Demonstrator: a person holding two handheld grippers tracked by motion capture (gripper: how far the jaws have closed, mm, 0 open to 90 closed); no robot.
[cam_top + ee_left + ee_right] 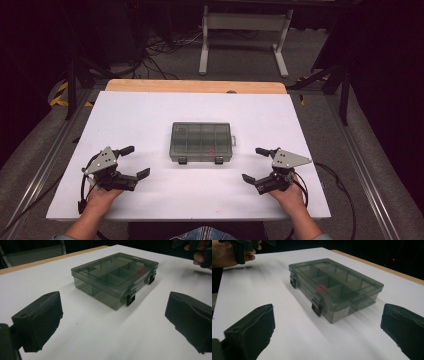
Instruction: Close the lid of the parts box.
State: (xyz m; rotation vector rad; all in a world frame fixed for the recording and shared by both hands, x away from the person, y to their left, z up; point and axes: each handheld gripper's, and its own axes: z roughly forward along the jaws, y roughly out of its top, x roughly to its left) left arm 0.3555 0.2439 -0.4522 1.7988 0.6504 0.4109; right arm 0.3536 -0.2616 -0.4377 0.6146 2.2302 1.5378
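Observation:
A smoky-grey, see-through compartment box (201, 142) lies flat in the middle of the white tabletop (150, 115), lid closed, two black latches on its near side. A small red item (211, 150) shows through the lid near the right latch. My left gripper (136, 161) rests at the near left, open and holding nothing, jaws turned toward the box (115, 277). My right gripper (255, 164) mirrors it at the near right, open too, well apart from the box (335, 287). The red item (321, 288) sits in a compartment by the latch side.
A wooden table edge (195, 86) runs behind the white top. Beyond it stand a white metal frame (245, 30) and floor cables (160, 47). Metal rails (50, 160) flank the table. The other hand (198, 252) appears at the far right of the left gripper view.

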